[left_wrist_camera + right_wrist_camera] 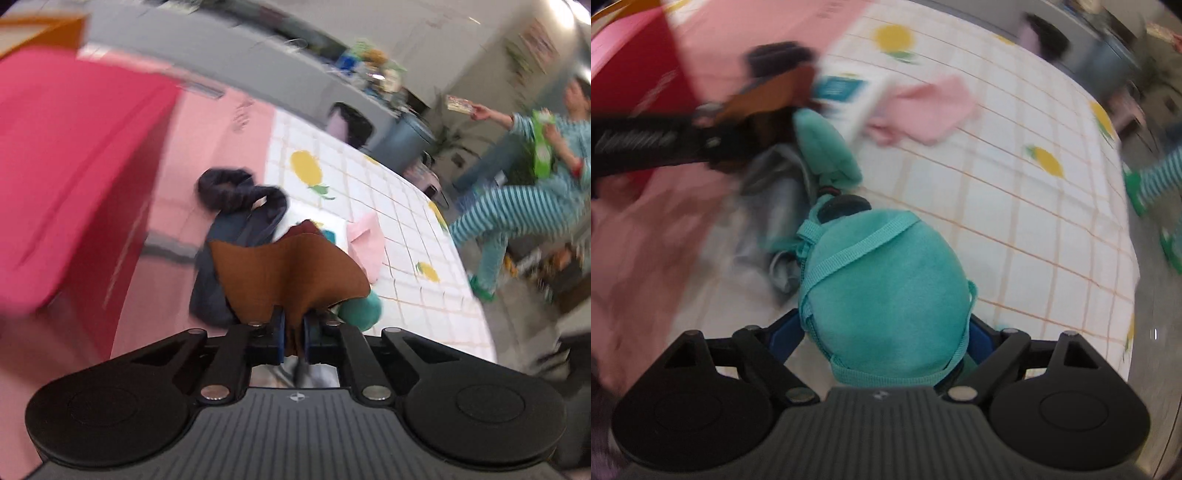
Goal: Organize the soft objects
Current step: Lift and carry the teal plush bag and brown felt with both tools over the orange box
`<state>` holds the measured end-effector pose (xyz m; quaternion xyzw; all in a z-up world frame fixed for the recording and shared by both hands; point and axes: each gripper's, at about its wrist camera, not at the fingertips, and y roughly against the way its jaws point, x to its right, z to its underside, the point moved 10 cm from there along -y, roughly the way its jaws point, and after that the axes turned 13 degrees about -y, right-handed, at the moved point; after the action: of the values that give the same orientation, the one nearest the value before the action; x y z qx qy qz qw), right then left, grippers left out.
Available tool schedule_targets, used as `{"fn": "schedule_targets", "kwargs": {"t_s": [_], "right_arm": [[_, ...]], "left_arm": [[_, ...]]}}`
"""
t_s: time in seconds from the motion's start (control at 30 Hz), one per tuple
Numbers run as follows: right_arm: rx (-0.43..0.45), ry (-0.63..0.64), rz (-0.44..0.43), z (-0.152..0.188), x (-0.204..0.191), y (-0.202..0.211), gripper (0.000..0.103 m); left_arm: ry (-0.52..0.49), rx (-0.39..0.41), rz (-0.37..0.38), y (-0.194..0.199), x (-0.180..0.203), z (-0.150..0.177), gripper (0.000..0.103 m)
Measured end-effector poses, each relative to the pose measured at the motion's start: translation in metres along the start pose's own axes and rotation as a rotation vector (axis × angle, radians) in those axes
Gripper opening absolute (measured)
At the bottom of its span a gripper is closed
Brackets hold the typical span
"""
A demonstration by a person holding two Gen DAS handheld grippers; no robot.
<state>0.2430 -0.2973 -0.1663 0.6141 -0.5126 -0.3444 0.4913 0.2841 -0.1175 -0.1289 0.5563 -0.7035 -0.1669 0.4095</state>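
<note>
A: Left gripper (pixel 293 332)?
B: Jaws pinching the brown cloth (pixel 291 273), above the dark blue garment (pixel 221 280).
A: Right gripper (pixel 886 336)?
B: Jaws spread wide around the round teal plush pouch (pixel 886 288), beside that garment.

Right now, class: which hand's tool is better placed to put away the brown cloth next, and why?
Left. The left tool is already shut on the brown cloth. The right tool is occupied: its jaws straddle the teal plush item, so it could not take the cloth.
</note>
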Motion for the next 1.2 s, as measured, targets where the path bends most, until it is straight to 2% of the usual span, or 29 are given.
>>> {"fn": "schedule_targets", "kwargs": {"t_s": [0.2,0.43,0.6,0.77,0.87,1.03,1.2], "right_arm": [[0.024,0.029,-0.018,-0.002,-0.017,0.015,0.087],[0.054,0.046,-0.045,-0.002,-0.035,0.035,0.087],[0.08,0.052,-0.06,0.002,-0.051,0.057,0.087],[0.096,0.052,-0.015,0.01,-0.056,0.074,0.087],[0.121,0.021,-0.012,0.012,-0.053,0.089,0.087],[0.199,-0.043,-0.018,0.002,-0.052,0.129,0.087],[0.303,-0.067,-0.038,-0.018,-0.07,0.176,0.087]], "left_arm": [[0.091,0.016,-0.077,0.026,-0.008,0.004,0.007],[0.161,0.041,-0.101,0.061,-0.014,-0.005,0.007],[0.129,0.05,-0.078,0.091,-0.014,-0.021,0.007],[0.094,0.066,-0.029,0.12,-0.015,-0.04,0.007],[0.067,0.082,-0.025,0.137,-0.016,-0.05,0.007],[0.032,0.072,-0.012,0.156,-0.023,-0.061,0.007],[0.0,0.105,-0.059,0.18,-0.038,-0.072,0.007]]}}
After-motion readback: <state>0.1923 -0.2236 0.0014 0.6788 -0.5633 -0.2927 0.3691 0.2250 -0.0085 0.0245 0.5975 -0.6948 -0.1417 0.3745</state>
